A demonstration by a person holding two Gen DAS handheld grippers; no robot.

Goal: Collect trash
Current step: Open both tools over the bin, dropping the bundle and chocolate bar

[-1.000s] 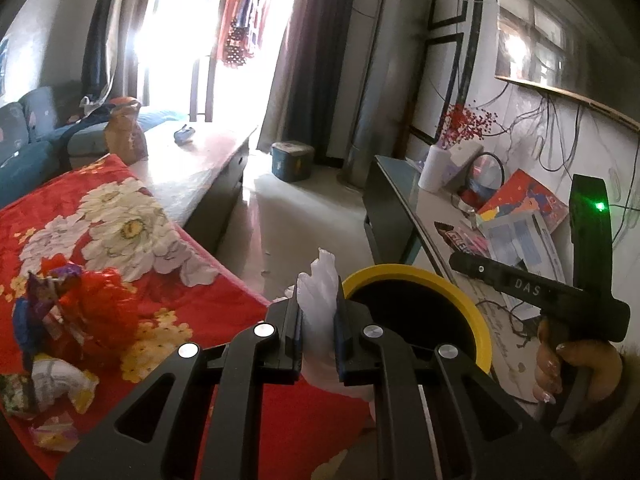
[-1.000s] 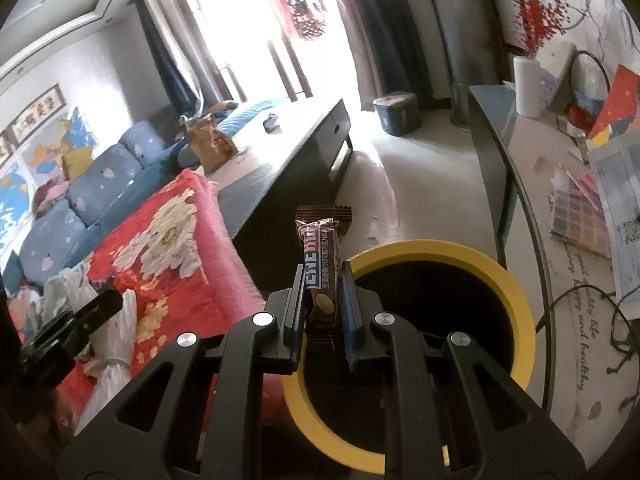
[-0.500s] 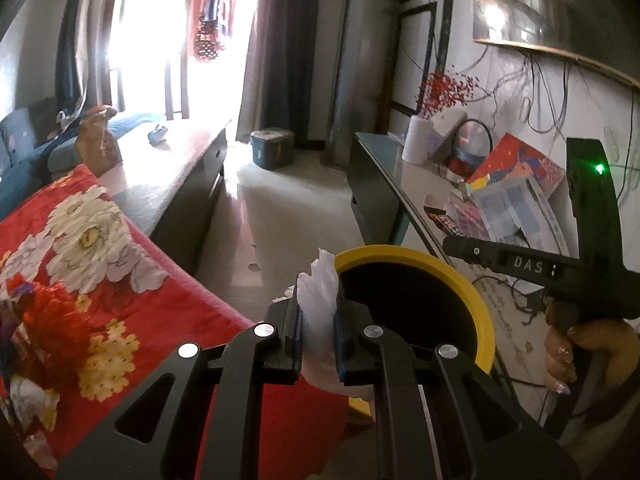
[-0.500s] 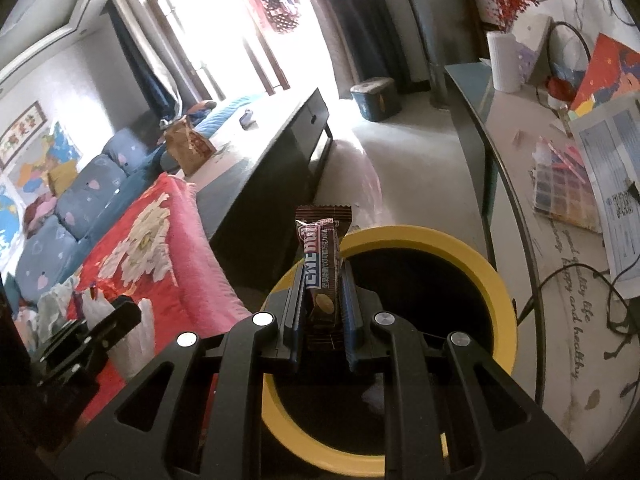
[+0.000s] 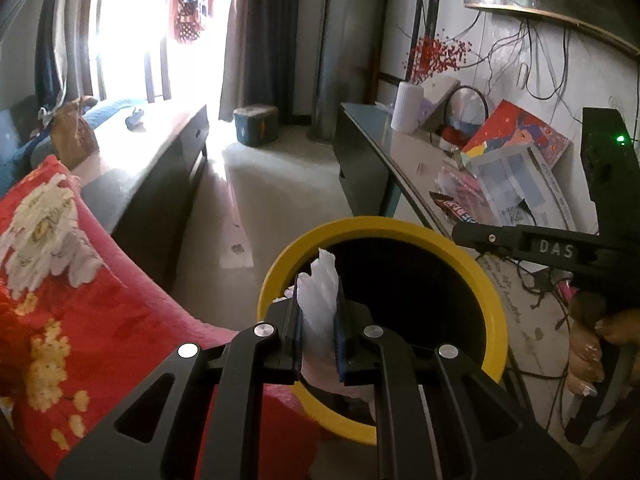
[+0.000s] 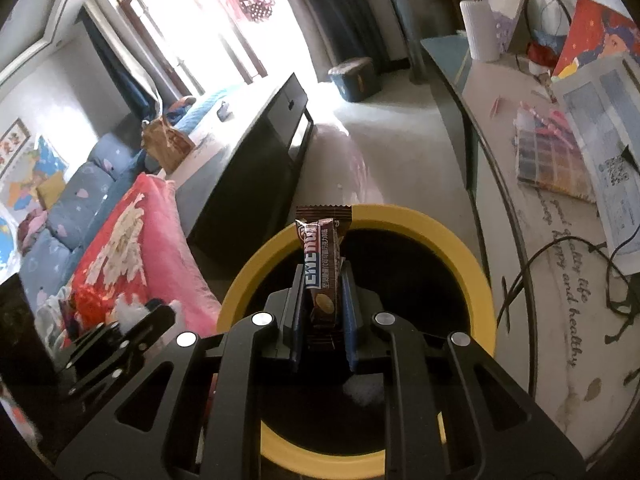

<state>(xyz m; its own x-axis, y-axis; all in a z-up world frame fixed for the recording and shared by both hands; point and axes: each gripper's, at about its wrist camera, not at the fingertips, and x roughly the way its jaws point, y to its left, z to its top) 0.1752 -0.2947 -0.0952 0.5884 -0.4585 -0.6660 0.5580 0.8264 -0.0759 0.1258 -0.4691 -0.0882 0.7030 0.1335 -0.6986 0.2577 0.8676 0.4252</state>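
Observation:
A yellow-rimmed black trash bin (image 5: 492, 300) (image 6: 472, 272) stands on the floor between the red table and the glass desk. My left gripper (image 5: 318, 308) is shut on a crumpled white tissue (image 5: 318, 292), held over the bin's left rim. My right gripper (image 6: 323, 292) is shut on a brown snack wrapper (image 6: 323, 264), upright over the bin's mouth. The right gripper's body (image 5: 560, 248) and the hand holding it show at the right of the left wrist view. White scraps (image 6: 364, 390) lie inside the bin.
A red floral cloth (image 5: 60, 300) covers the table on the left; a few wrappers (image 6: 86, 300) lie on it. A glass desk (image 6: 560, 240) with papers and cables runs along the right. A dark low cabinet (image 5: 160, 176) stands behind, with open floor (image 5: 280, 184) between.
Both grippers have moved forward and down toward the bin, which now fills more of each view. The tissue now sits over the bin's rim. Both grips are unchanged.

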